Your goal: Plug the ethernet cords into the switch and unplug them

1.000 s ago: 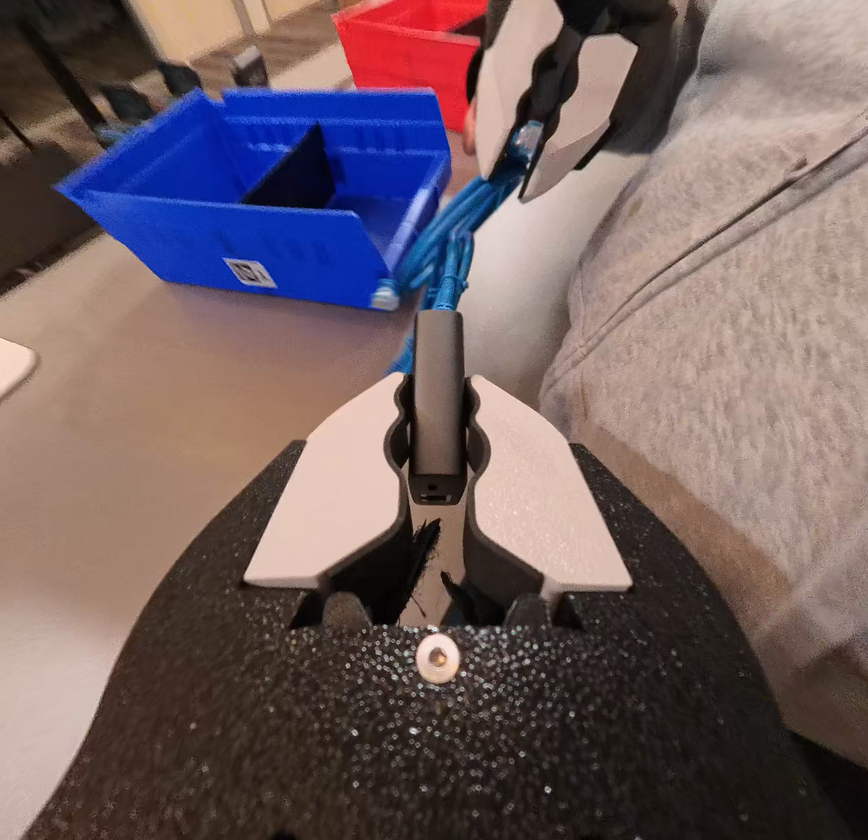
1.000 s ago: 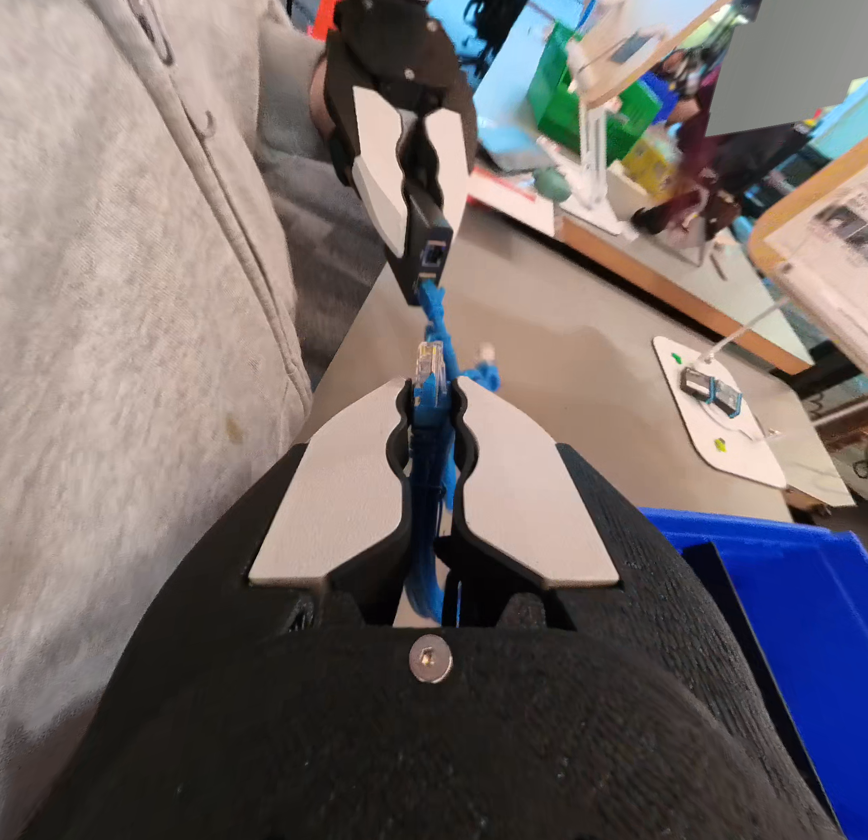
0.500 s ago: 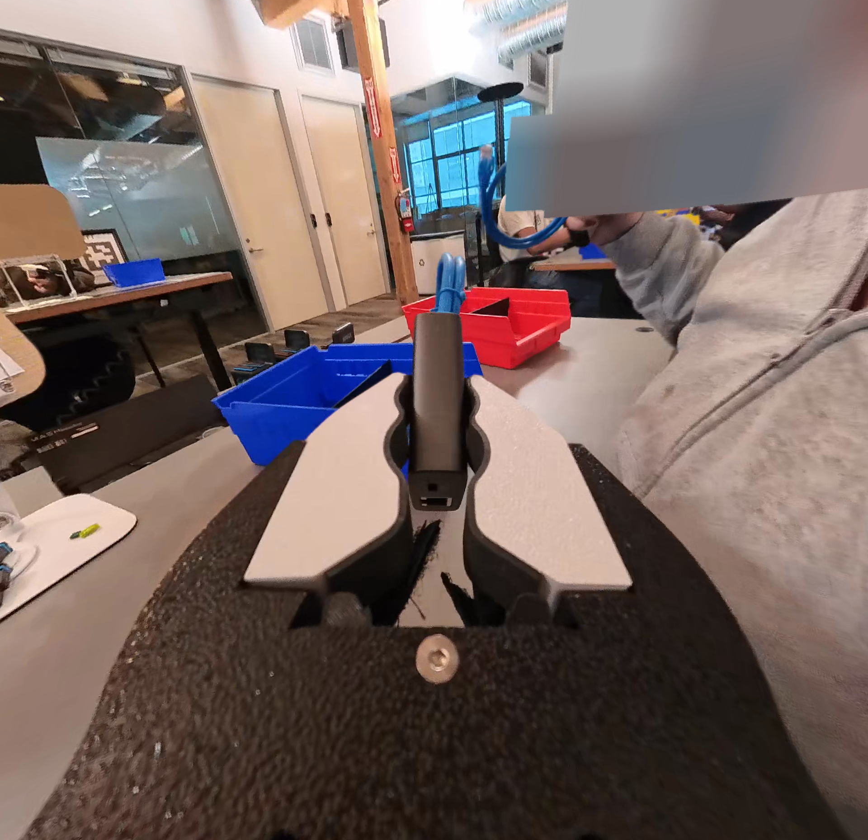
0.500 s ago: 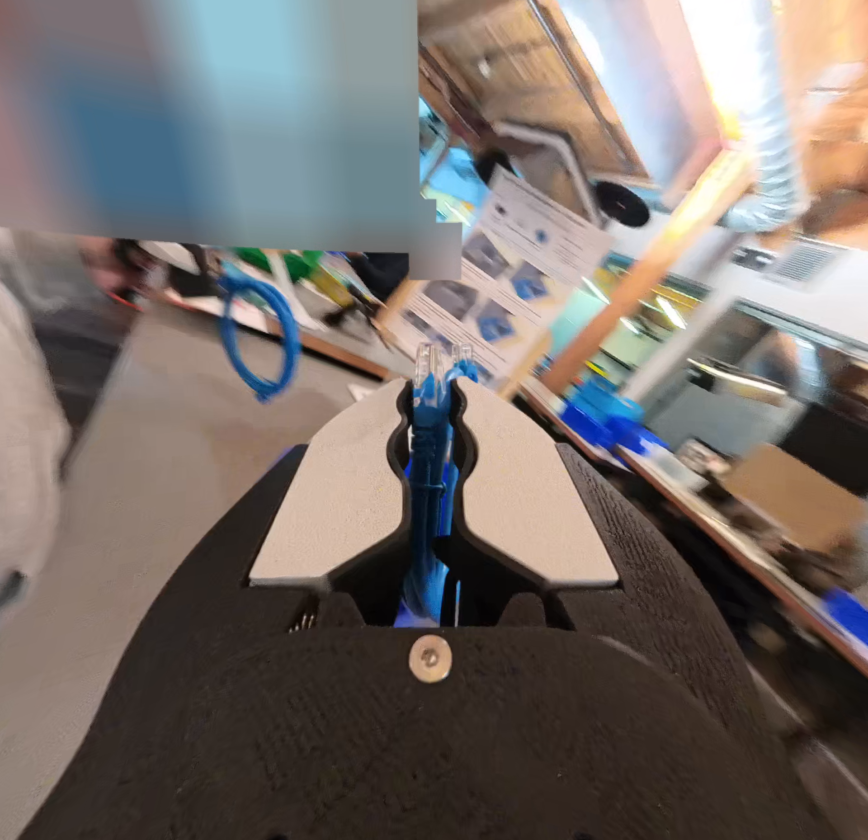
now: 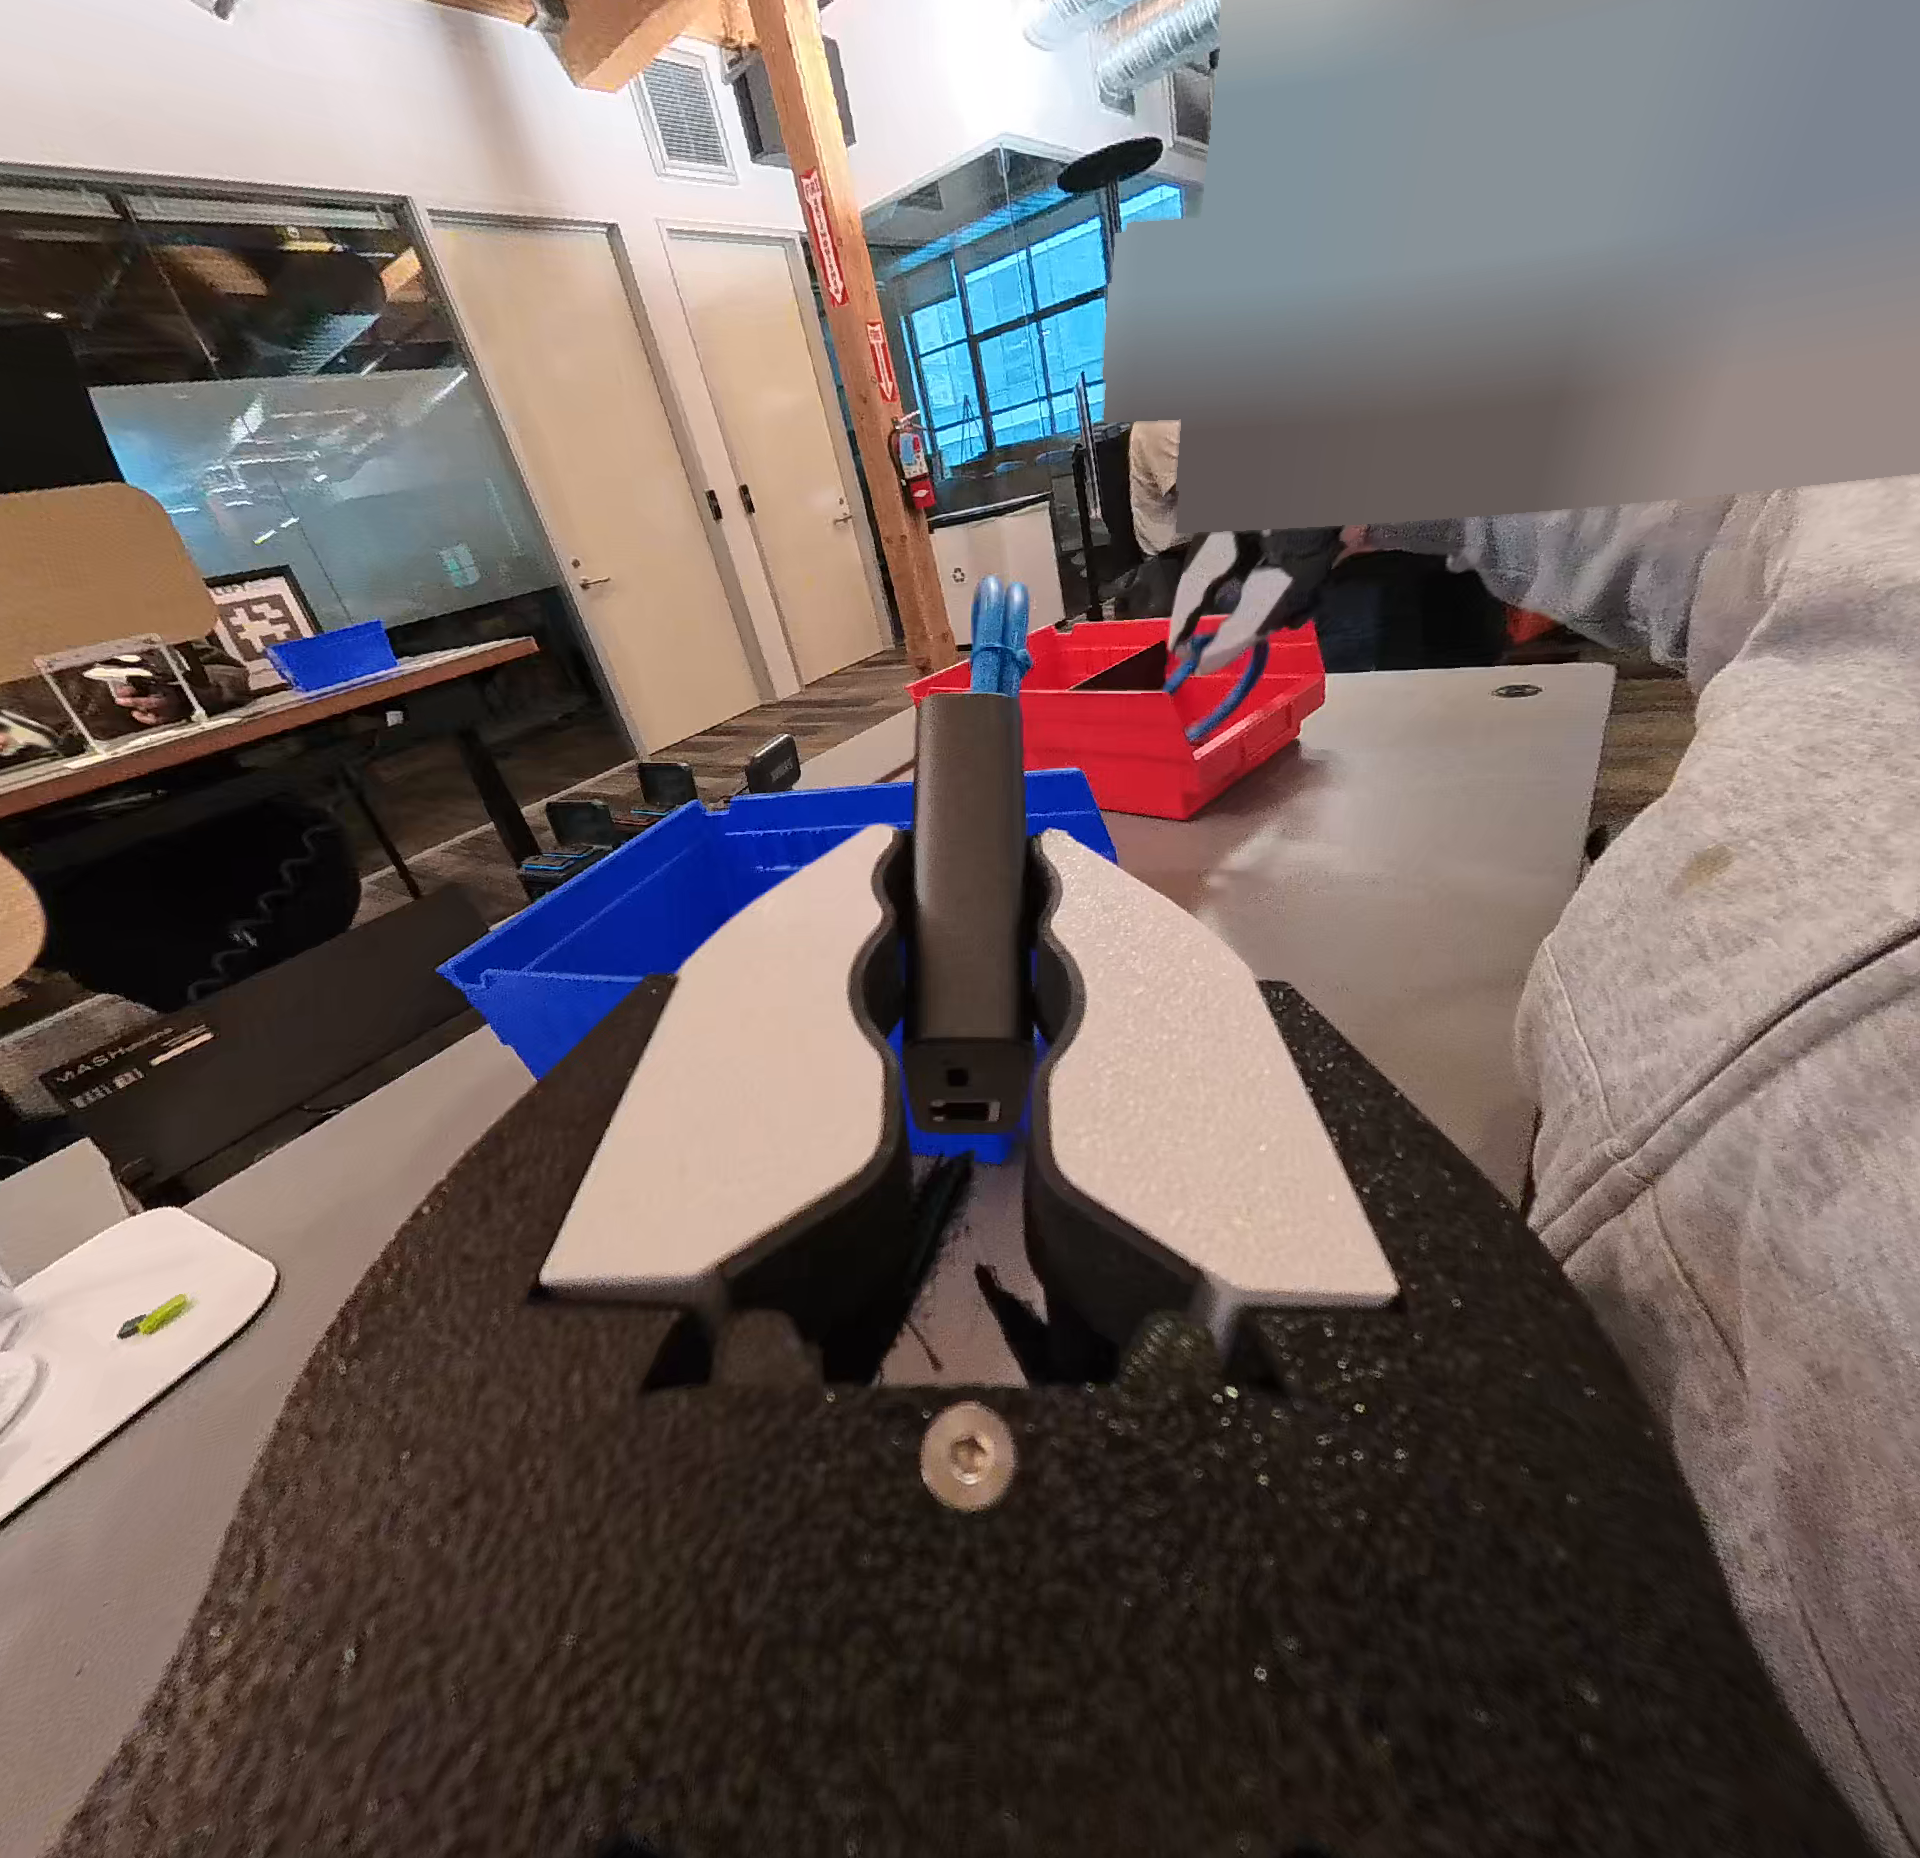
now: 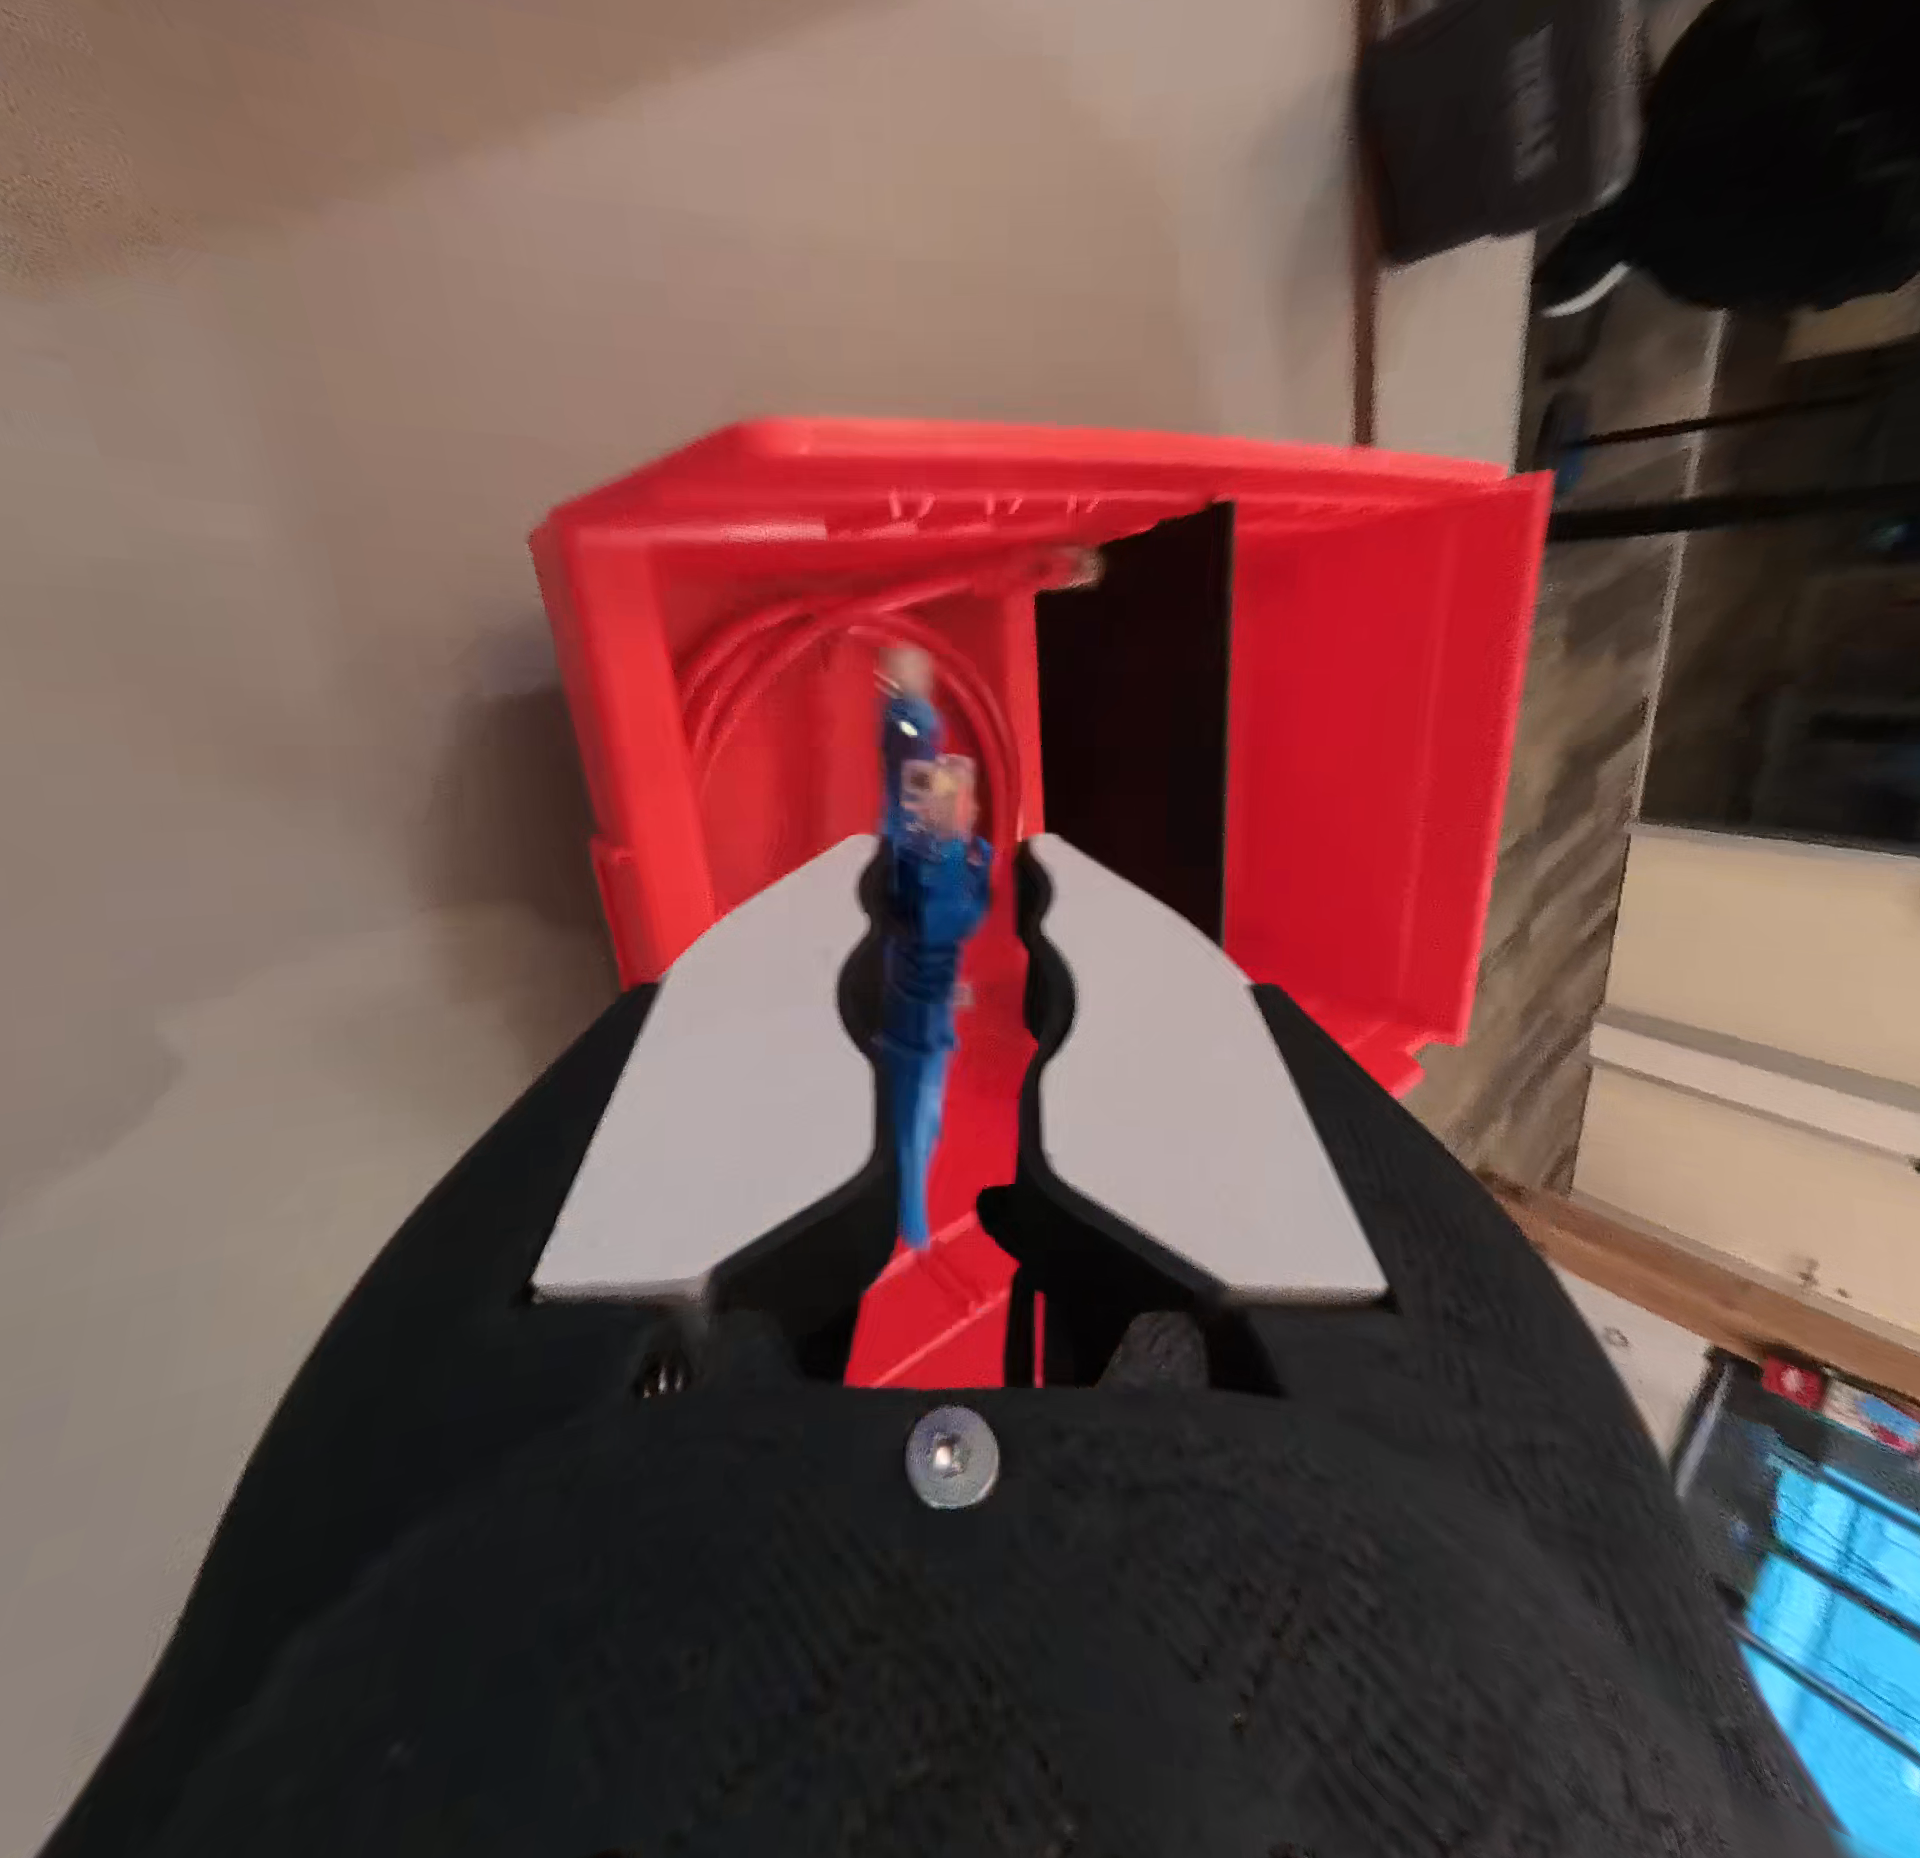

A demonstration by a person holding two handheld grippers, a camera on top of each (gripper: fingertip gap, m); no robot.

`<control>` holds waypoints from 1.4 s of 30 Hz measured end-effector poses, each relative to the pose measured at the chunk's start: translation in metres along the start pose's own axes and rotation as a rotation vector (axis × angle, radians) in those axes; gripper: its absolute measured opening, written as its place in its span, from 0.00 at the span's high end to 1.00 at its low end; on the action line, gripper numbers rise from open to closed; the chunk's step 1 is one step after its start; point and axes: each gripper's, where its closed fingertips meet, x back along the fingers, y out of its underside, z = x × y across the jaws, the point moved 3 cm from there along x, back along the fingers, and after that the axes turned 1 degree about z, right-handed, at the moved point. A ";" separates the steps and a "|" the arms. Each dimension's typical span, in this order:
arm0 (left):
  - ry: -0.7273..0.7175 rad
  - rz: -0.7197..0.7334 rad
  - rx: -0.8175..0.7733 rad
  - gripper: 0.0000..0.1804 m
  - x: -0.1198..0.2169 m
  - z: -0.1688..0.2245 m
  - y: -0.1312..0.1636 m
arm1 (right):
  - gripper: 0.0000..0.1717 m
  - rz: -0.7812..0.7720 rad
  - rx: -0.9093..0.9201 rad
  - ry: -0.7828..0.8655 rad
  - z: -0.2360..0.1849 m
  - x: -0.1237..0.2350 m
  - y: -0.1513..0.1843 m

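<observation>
Grey worktop point(image 5: 1403, 873) carries two bins. Blue bin point(image 5: 623, 925) sits right ahead of the left gripper; red bin point(image 5: 1122, 748) stands farther back, with a black divider point(image 6: 1132, 717) splitting it into two compartments.

Person in a grey hoodie point(image 5: 1766, 1081) fills the right edge of the left wrist view.

Left gripper point(image 5: 966, 863) is clenched on the switch point(image 5: 966, 873), a slim black box standing upright between the pads, both pads pressing its sides. Port end faces the camera. Blue cords point(image 5: 1000, 634) stick up past its far end; whether they are plugged in, cannot tell from here.

Right gripper point(image 6: 945, 852) hangs over the red bin, nose into the compartment left of the divider. Jaws parted. Blue ethernet cord point(image 6: 920, 977) lies against the left pad; red shows through the gap between it and the right pad, so it is released, not pinched. Its clear plug point(image 6: 940, 790) points into the bin, blurred.

Coiled red cord point(image 6: 831, 645) lies in that same compartment.

Small white mat point(image 5: 125, 1320) at the worktop's left edge.
</observation>
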 end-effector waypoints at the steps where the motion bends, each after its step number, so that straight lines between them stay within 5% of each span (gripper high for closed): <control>1: -0.007 -0.003 -0.006 0.89 0.000 0.001 0.000 | 0.77 -0.014 -0.002 0.001 0.001 -0.007 0.002; 4: -0.026 -0.021 -0.018 0.89 0.002 0.002 0.000 | 0.62 0.095 -0.140 0.040 0.015 -0.001 -0.013; 10: -0.162 -0.152 -0.068 0.89 0.018 -0.010 0.012 | 0.62 0.479 -0.181 0.120 0.007 0.053 -0.122; 17: -0.239 -0.312 -0.162 0.89 0.032 -0.006 0.033 | 0.63 0.901 0.026 -0.111 -0.096 0.082 -0.298; 24: -0.236 -0.344 -0.073 0.89 0.047 -0.002 0.049 | 0.68 1.050 0.211 -0.304 -0.170 0.067 -0.402; 33: -0.113 -0.513 -0.265 0.89 0.042 0.030 0.063 | 0.70 0.853 0.532 -0.210 -0.222 0.032 -0.439; 42: 0.000 -0.597 -0.316 0.89 0.029 0.051 0.076 | 0.88 0.785 0.620 -0.209 -0.241 0.021 -0.427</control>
